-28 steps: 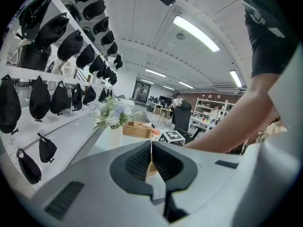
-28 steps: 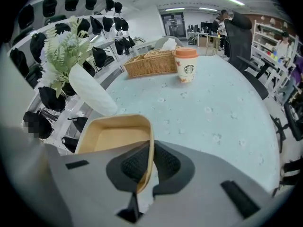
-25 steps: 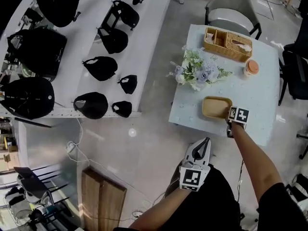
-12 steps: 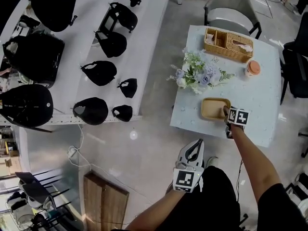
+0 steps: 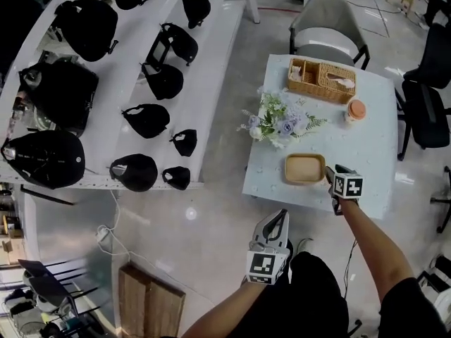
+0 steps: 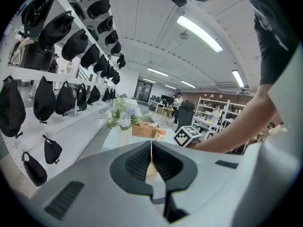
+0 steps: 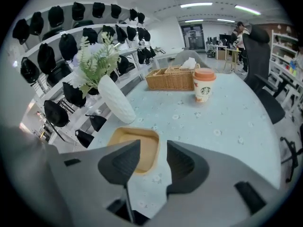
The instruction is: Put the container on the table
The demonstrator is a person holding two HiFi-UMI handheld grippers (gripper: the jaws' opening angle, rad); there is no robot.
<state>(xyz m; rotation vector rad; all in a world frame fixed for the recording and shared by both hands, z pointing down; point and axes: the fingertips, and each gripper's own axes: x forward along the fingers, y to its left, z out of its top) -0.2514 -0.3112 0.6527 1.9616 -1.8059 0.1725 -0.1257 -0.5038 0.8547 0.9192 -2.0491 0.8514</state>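
Observation:
The container [image 5: 304, 169] is a shallow tan tray with rounded corners, lying flat near the front edge of the pale blue table [image 5: 368, 153]. My right gripper [image 5: 331, 177] hovers just off its right side. In the right gripper view the container [image 7: 135, 145] lies on the table [image 7: 227, 126] below the jaws of the right gripper [image 7: 150, 150], which are opening wide with nothing pressed between them. My left gripper [image 5: 280, 217] hangs over the floor in front of the table. Seen from the left gripper view, the left gripper [image 6: 151, 148] is shut and empty.
On the table stand a white vase of flowers [image 5: 279, 121], a wicker basket [image 5: 321, 80] and a lidded paper cup [image 5: 355, 110]. Chairs [image 5: 328, 21] [image 5: 428, 105] stand behind and to the right. White shelves [image 5: 211, 55] with black bags run along the left. A wooden board [image 5: 146, 303] lies on the floor.
The right jaws have opened and let go of the container, which now rests on the table; the gripper has lifted off it. My left gripper has drifted a little to the left.

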